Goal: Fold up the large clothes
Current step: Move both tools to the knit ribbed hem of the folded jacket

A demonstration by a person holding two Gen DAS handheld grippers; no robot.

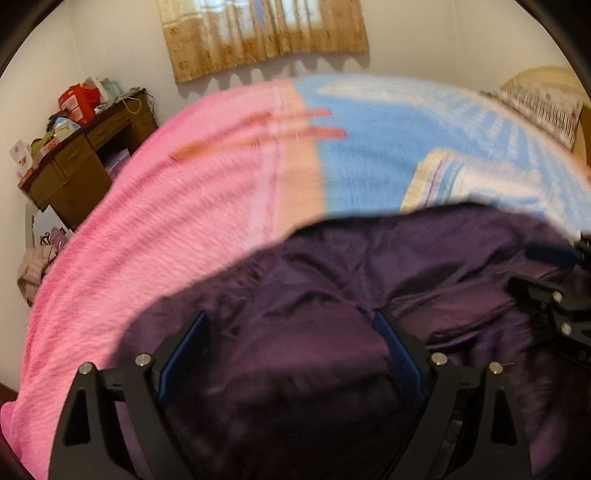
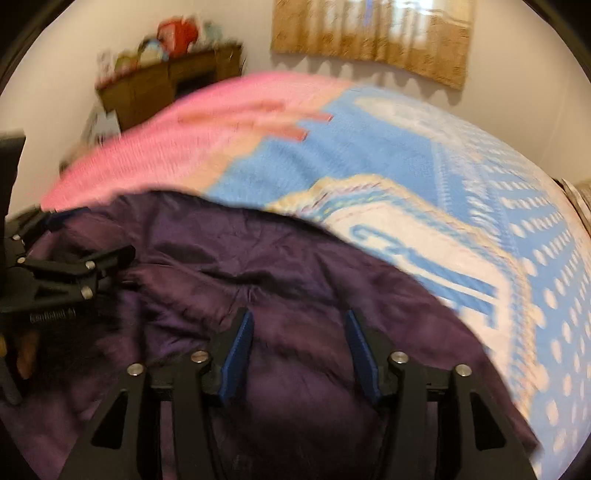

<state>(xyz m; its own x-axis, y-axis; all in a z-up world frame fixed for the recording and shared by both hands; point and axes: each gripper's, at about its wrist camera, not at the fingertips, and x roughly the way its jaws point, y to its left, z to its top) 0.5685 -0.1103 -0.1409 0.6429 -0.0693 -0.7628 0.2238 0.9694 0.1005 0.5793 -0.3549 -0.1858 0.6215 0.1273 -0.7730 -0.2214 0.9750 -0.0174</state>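
A large dark purple garment (image 1: 332, 280) lies rumpled on a bed's pink and blue blanket (image 1: 184, 206). My left gripper (image 1: 290, 317) hovers over the garment's near part, open, its blue pads wide apart with cloth lying below them. The right gripper (image 1: 546, 295) shows at the right edge of the left wrist view. In the right wrist view my right gripper (image 2: 298, 312) stands open above the purple garment (image 2: 221, 258), and no cloth is pinched between its pads. The left gripper (image 2: 74, 273) sits at the left over the same garment. Both views are blurred.
The blanket (image 2: 388, 166) has a folded-back corner (image 2: 406, 229) just beyond the garment. A cluttered brown desk (image 1: 85, 158) stands against the wall at the left, with a heap of cloth (image 1: 37, 266) on the floor beside it. A curtain (image 1: 266, 33) hangs behind; a pillow (image 1: 539, 103) lies far right.
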